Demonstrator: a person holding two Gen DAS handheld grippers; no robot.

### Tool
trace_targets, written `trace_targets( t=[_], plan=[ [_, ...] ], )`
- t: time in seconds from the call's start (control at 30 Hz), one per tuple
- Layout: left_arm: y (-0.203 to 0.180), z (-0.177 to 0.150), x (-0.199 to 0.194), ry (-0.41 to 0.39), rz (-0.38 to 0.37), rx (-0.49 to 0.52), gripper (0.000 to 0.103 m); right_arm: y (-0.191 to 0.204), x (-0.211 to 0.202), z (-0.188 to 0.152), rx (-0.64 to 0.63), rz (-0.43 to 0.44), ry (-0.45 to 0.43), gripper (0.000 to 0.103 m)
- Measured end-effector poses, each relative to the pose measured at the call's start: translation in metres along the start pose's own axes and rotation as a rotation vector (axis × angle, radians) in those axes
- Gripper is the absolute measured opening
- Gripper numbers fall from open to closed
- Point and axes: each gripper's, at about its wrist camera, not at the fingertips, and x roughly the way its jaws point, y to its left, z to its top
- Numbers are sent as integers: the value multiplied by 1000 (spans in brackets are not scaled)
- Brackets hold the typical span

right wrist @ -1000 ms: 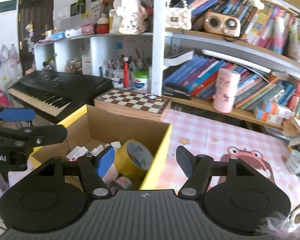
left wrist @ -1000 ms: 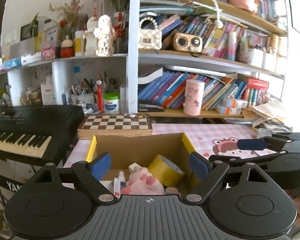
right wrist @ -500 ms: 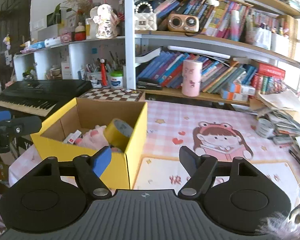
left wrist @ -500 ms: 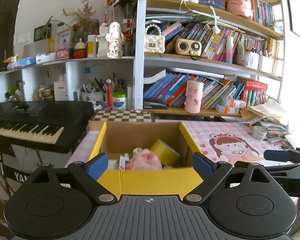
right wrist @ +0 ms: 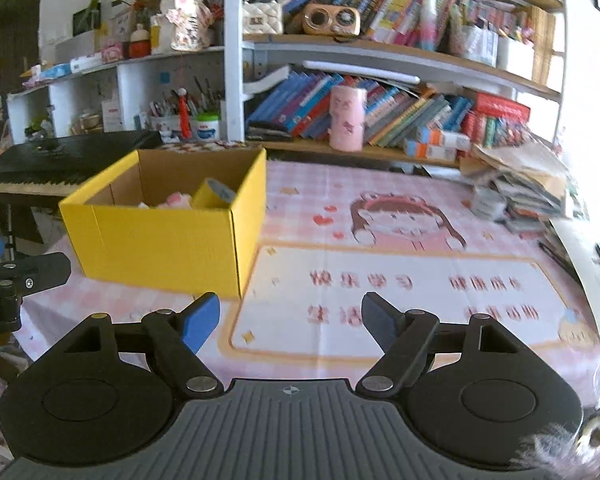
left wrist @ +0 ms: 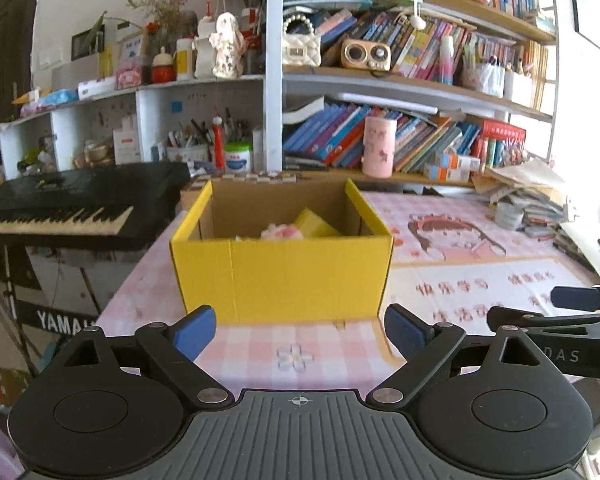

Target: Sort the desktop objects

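A yellow cardboard box (left wrist: 284,276) stands on the pink checked table, also in the right wrist view (right wrist: 160,244). Inside it lie a yellow tape roll (right wrist: 214,196), a pink plush toy (left wrist: 282,233) and small items, mostly hidden by the front wall. My left gripper (left wrist: 299,334) is open and empty, in front of the box near the table's front edge. My right gripper (right wrist: 291,318) is open and empty, over the pink desk mat (right wrist: 400,292) to the right of the box. Each gripper shows at the edge of the other's view.
A black keyboard (left wrist: 72,204) stands left of the table. Shelves with books (left wrist: 380,144), a pink cylinder (left wrist: 378,146) and a pen holder (left wrist: 188,148) rise behind. A chessboard (left wrist: 252,178) lies behind the box. Stacked papers (right wrist: 520,192) sit at the right.
Both grippers have pulled back from over the box toward the table's front edge. The box now stands farther away, its front wall in full view. Both grippers stay open.
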Motion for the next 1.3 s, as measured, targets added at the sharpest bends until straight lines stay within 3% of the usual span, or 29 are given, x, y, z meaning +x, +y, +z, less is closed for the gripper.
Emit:
trace_targets(
  t=[0.37, 1.3],
  plan=[
    [-18, -23, -9, 55, -9, 64, 94, -1, -16, -40, -7, -49, 58, 81],
    [-47, -31, 14, 212, -48, 90, 102, -31, -11, -55, 29, -62, 166, 90]
  ],
)
